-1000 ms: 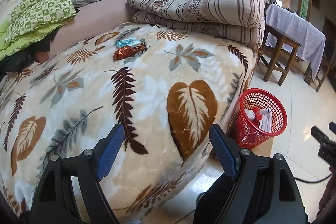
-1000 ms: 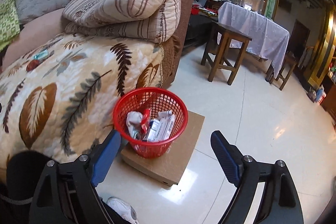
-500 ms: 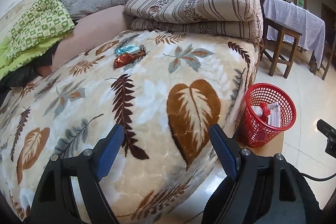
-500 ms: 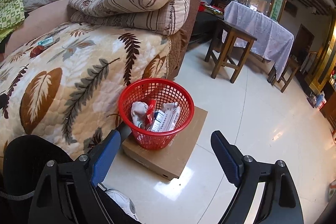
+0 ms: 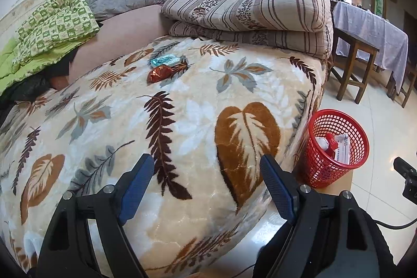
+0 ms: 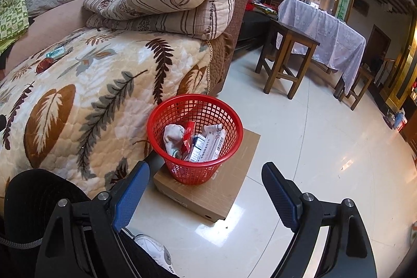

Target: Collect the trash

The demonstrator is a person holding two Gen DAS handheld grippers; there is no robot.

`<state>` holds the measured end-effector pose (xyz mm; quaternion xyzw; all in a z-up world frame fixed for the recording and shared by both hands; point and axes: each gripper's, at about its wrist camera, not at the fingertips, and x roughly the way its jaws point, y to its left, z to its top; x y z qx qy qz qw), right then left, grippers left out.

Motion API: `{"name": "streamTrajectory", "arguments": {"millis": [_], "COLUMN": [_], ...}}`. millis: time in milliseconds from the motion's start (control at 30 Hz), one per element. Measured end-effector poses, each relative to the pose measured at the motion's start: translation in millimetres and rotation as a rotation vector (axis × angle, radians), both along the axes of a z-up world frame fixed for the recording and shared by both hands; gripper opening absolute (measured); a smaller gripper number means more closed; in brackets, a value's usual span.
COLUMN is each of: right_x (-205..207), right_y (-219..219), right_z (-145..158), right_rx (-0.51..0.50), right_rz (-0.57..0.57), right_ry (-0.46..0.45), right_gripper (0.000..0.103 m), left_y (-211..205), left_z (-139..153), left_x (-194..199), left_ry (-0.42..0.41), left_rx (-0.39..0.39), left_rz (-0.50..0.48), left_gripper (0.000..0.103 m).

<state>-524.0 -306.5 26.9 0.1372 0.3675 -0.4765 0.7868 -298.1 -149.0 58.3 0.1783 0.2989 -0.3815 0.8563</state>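
Left tool (image 5: 206, 171) held wide apart over the plush cream blanket with brown and grey leaf print (image 5: 182, 127), nothing between its blue pads. Farther up that blanket, near the folded striped beige quilt (image 5: 250, 7), two pieces of trash touching each other — a shiny red-brown foil wrapper (image 5: 159, 74) and, just behind it, a crinkled teal wrapper (image 5: 164, 60). Also visible small at the left edge of the right wrist view: red-brown wrapper (image 6: 43, 66), teal wrapper (image 6: 55, 51).

Right tool (image 6: 206, 179) likewise spread wide and empty, above the glossy white tiled floor (image 6: 312, 147). Just ahead of it, the red plastic mesh basket (image 6: 195, 106) standing on a flat brown cardboard box (image 6: 221, 197) beside the sofa's edge. Inside the basket — a crumpled white sock, a red packet and white printed cartons. Farther off, a dark wooden stool (image 6: 284, 56) and a counter draped in pale lilac cloth (image 6: 325, 28).
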Motion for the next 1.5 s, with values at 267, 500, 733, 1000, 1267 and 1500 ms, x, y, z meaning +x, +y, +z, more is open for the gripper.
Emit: {"name": "streamTrajectory", "arguments": {"millis": [267,500,733,1000,1267,1500], "right_x": [-0.1,0.6,0.2,-0.5,-0.6,-0.8], "right_y": [-0.7,-1.1,-0.7,-2.6,-3.2,-3.0], "right_z": [-0.3,-1.2,-1.4,-3.3,-3.7,-3.6], "right_rx": [0.0,0.003,0.004,0.007,0.009,0.008], "right_rz": [0.0,0.001,-0.001,-0.003,-0.003,-0.003], "right_ry": [-0.001,-0.001,-0.002,-0.005,-0.005,-0.005], "right_gripper": [0.091,0.091,0.091,0.091,0.091,0.091], "left_y": [0.3,0.7,-0.1,-7.6,-7.0,-8.6], "left_z": [-1.5,-0.6,4.5,5.2,7.1,9.0], "left_x": [0.3,0.2,-4.1,-4.2,-14.6,-22.3], "left_ry": [-0.002,-0.005,-0.107,-0.098,-0.073,-0.069], "left_rx": [0.006,0.004,0.03,0.059,0.024,0.005], "left_rz": [0.001,-0.001,0.056,0.049,-0.035,-0.082], "left_gripper": [0.083,0.086,0.092,0.093,0.093,0.093]}}
